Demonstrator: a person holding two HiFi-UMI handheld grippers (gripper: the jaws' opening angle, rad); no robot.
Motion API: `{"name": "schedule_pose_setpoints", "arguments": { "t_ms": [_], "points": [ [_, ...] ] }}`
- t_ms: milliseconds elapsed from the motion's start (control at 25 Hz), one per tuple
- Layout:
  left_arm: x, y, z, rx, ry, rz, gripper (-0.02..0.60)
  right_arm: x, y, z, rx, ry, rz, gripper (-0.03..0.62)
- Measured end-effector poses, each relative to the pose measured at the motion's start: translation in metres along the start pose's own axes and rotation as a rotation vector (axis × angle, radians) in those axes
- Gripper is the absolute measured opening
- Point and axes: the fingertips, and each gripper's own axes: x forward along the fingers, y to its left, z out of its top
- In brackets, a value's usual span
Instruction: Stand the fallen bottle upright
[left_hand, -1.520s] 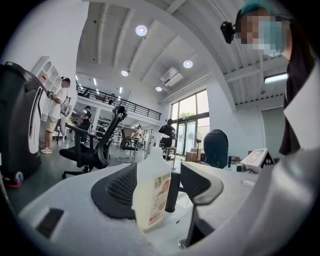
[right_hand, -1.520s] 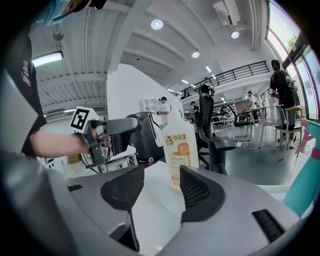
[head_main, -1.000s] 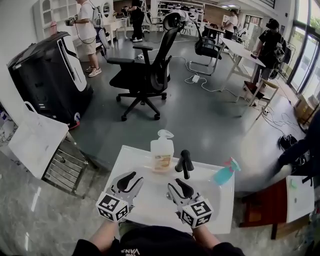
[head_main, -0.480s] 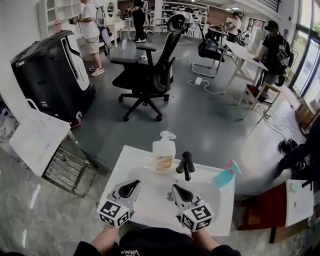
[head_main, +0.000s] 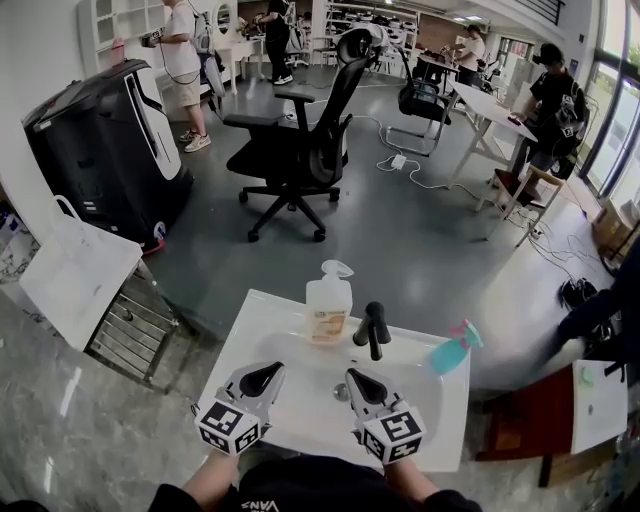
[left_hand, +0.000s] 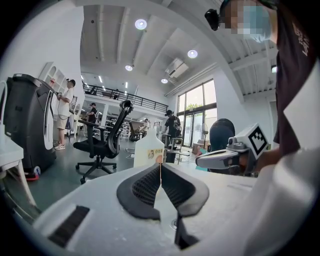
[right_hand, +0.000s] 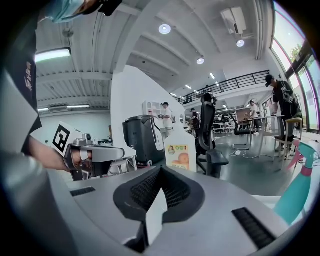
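Observation:
A teal spray bottle (head_main: 452, 347) with a pink trigger lies tilted on the right rim of the white washbasin (head_main: 262, 318); the right gripper view shows it at the far right (right_hand: 299, 186). Both grippers hover over the near part of the basin, well short of it. My left gripper (head_main: 264, 376) is shut with nothing between its pads, and its jaws meet in a thin line (left_hand: 160, 172). My right gripper (head_main: 361, 383) is likewise shut and empty (right_hand: 160, 176). Each gripper shows in the other's view, the right (left_hand: 220, 159) and the left (right_hand: 100, 153).
A clear pump soap bottle (head_main: 327, 304) stands upright at the basin's back edge beside a black faucet (head_main: 371, 328). Beyond the basin are a black office chair (head_main: 290, 150), a large black machine (head_main: 100, 140), a white bag (head_main: 75, 280) and several people.
Both grippers' jaws went from open to shut on nothing. The hands stayed over the near part of the basin; the head view shifted slightly.

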Motion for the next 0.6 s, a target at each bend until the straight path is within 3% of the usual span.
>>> {"name": "schedule_pose_setpoints", "arguments": {
  "t_ms": [600],
  "points": [
    [0.004, 0.0013, -0.0052, -0.008, 0.018, -0.008, 0.023, 0.0036, -0.0012, 0.0008, -0.003, 0.013, 0.0, -0.002]
  ]
}}
